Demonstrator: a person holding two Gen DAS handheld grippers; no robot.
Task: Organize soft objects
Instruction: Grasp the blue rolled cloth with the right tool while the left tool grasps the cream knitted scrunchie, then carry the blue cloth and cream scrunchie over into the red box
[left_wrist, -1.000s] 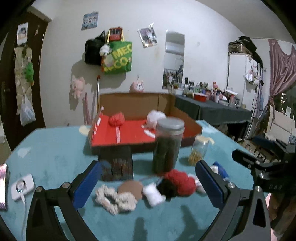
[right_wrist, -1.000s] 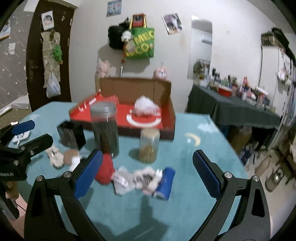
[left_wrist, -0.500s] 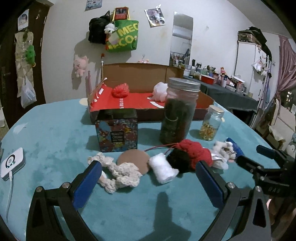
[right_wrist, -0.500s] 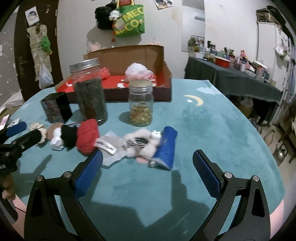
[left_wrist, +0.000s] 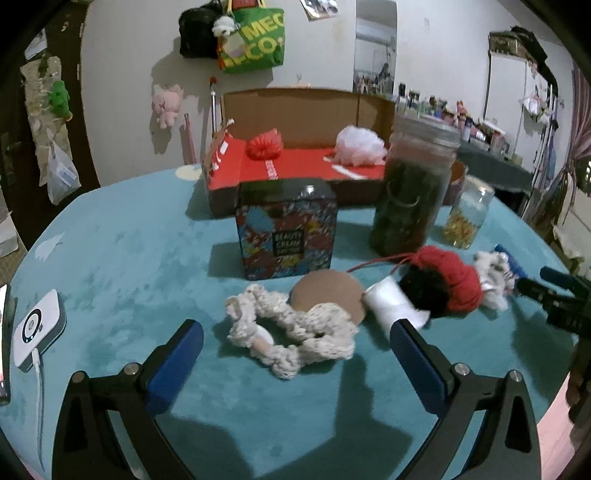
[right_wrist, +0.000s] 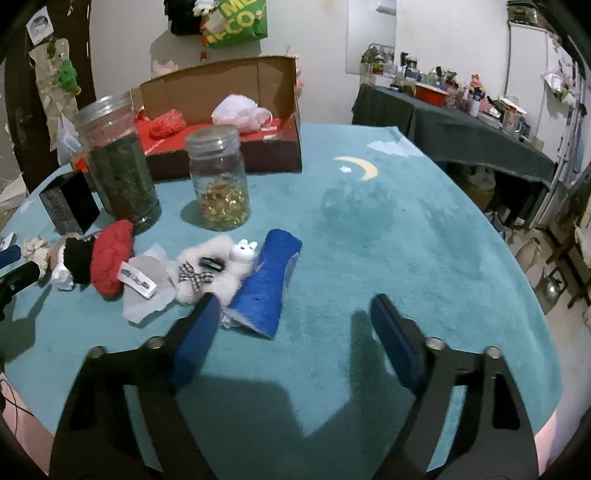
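Scrunchie (cream, knitted) lies in front of the patterned tin; my left gripper gapes around it, my right gripper spread wide, empty.

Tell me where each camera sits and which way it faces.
Left wrist: on the left gripper, low over the table, facing the cream scrunchie and patterned tin; both its fingers show, open.
Right wrist: on the right gripper, facing the blue cloth and fluffy white toy; fingers open.
Shared: the red yarn ball, both jars and the cardboard box.
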